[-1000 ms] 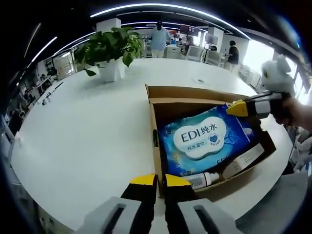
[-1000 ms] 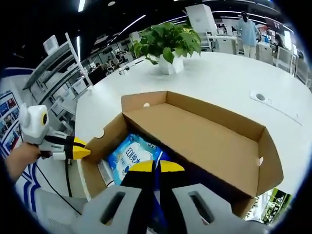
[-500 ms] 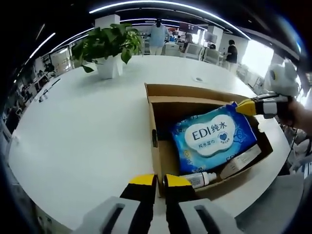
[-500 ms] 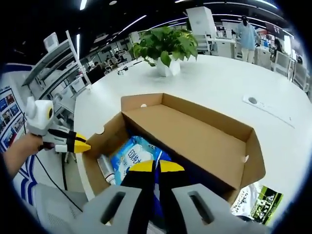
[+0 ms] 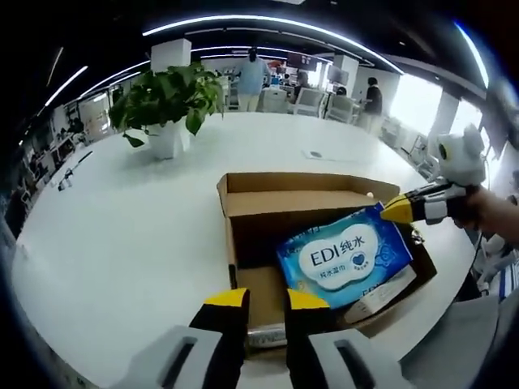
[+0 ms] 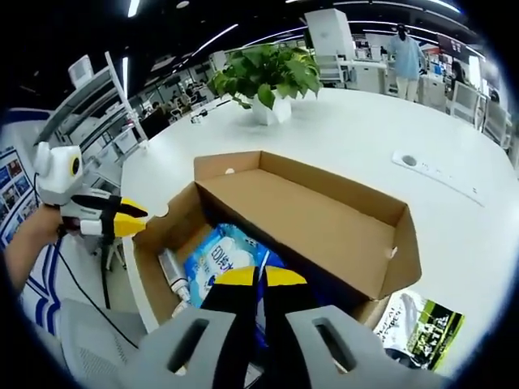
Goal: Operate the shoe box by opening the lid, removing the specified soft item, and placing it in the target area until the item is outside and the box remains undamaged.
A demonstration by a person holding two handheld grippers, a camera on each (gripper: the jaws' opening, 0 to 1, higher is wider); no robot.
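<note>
wipes pack has risen, tilted, from the shoe box, pinched between right gripper closed fingers; left gripper fingers nearly closed, empty.

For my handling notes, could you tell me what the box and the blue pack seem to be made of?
Box: brown cardboard, matte, with raw cut edges. Blue pack: probably soft plastic film, glossy, printed, lifted by the right gripper.

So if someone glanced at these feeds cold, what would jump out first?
Probably the blue wet-wipes pack, tilted up out of the open cardboard shoe box with the right gripper clamped on its far corner. Next, the potted plant further back on the white table, and the left gripper closed at the box's near edge.
</note>
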